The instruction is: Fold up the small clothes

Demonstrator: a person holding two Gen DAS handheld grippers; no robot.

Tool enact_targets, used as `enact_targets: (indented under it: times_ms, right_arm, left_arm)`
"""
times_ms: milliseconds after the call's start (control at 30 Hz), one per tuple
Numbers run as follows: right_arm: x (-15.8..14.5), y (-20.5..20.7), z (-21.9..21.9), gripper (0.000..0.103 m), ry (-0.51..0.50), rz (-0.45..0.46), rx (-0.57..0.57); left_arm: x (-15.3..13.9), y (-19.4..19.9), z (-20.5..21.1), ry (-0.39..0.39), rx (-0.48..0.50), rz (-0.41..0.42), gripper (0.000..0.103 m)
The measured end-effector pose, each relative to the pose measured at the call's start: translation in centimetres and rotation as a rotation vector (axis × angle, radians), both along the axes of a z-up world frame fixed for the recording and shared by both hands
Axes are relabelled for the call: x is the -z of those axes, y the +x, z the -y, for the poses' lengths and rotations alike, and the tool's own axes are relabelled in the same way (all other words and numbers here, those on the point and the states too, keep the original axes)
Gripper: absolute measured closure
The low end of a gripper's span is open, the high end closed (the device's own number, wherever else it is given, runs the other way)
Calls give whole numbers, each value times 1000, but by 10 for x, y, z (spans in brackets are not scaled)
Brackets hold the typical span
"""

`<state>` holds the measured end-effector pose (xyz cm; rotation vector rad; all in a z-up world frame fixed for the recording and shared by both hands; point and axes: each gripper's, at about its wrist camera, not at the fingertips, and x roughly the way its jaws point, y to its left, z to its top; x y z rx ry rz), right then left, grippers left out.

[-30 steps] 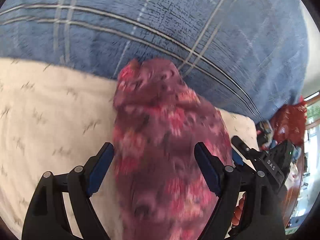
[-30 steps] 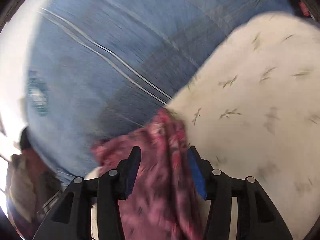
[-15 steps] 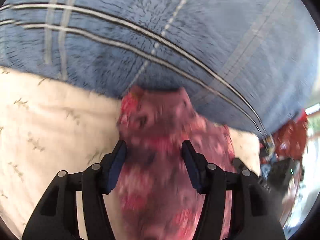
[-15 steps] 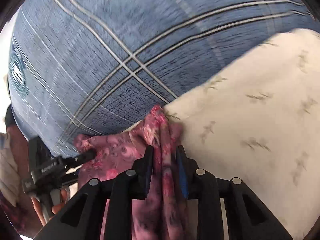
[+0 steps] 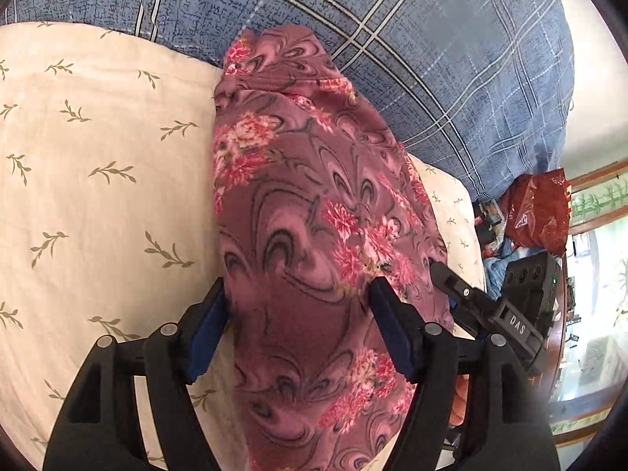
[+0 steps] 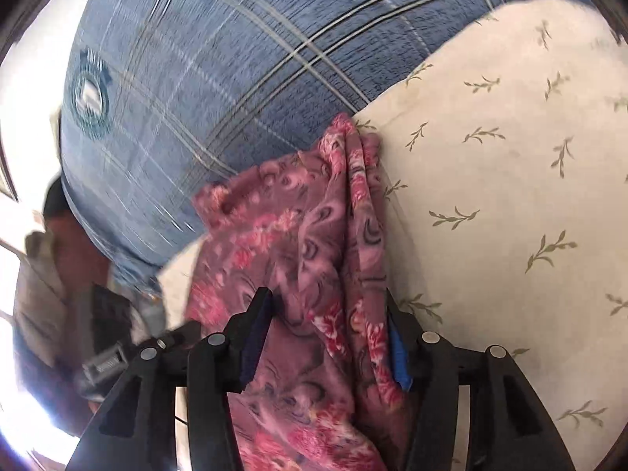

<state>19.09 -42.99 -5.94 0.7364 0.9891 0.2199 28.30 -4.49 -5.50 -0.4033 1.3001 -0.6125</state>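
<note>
Blue plaid blanket [image 5: 392, 19], leaf-print cream sheet [image 5: 98, 196], red bag [image 5: 537, 208].

Left gripper [image 5: 300, 325]: matte black plastic, two tapered fingers with dark blue pads [image 5: 206, 335] on the inner faces. Round silver screw heads on each finger base and outer link, triangular cut-outs in the side arms. Right gripper [image 6: 327, 337]: same build, black frame, blue pads [image 6: 396, 349], four silver screws across the linkage. Seen from the left wrist view, the right unit's body carries white "DAS" lettering and a small green LED on a black box.
</note>
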Motion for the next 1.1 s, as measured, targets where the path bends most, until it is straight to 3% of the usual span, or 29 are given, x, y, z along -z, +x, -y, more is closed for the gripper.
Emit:
enact_targets:
  times_ms: [200, 300, 333, 433, 800, 1100]
  right_arm:
    - [8, -5, 5, 48, 10, 29, 26]
    - [0, -4, -12, 57, -121, 54, -5]
    - [-4, -4, -19, 69, -152, 70, -21]
    - [-15, -9, -25, 79, -175, 92, -17]
    - [-27, -36, -23, 81, -76, 107, -17]
    - [-27, -96, -66, 81, 1, 135, -85]
  left_arm:
    - [0, 2, 5, 31, -29, 27, 37]
    - [-4, -2, 4, 50, -31, 60, 53]
    - [-7, -3, 3, 53, -26, 74, 59]
    - [-17, -8, -3, 56, -10, 104, 66]
    - [-36, -38, -46, -104, -23, 37, 68]
    - [-42, -107, -106, -100, -35, 51, 68]
